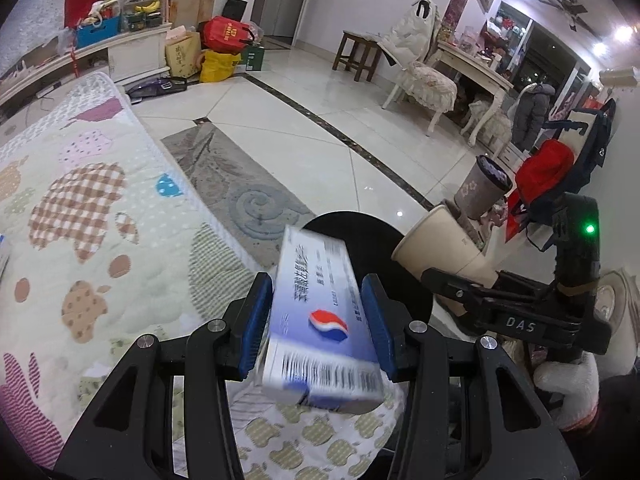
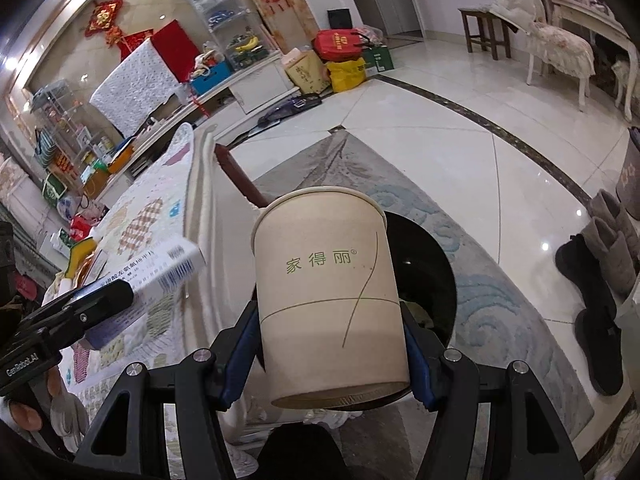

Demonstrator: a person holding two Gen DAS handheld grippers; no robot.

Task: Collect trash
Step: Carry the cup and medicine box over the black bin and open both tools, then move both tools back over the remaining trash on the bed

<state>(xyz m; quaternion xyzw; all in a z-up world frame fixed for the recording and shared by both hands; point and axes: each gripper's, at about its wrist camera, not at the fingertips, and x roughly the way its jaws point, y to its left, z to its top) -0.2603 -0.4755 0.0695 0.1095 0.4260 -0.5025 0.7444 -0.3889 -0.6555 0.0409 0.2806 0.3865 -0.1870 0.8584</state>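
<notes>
Both tongs tilt steeply down toward the floor. The left tongs [image 1: 318,320], partly closed, clamp a blue-and-white medicine box [image 1: 320,320] between blue pads, above the quilted tabletop's [image 1: 92,216] near edge. Just to the right, the right tongs [image 2: 332,344] grip a beige paper cup [image 2: 328,300] by its sides, over the black trash bin [image 2: 424,268] on the grey rug [image 2: 500,300].

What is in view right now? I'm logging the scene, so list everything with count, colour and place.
medicine box: one, white-blue, between left gripper's pads
paper cup: one, beige, between right gripper's pads
bin: one, black, on rug beyond both
rug: one, grey, on floor
quilt: one, patterned cream, left
boots: several, black and grey, right
left gripper: black, blue pads, holding box
right gripper: black, blue pads, holding cup
</notes>
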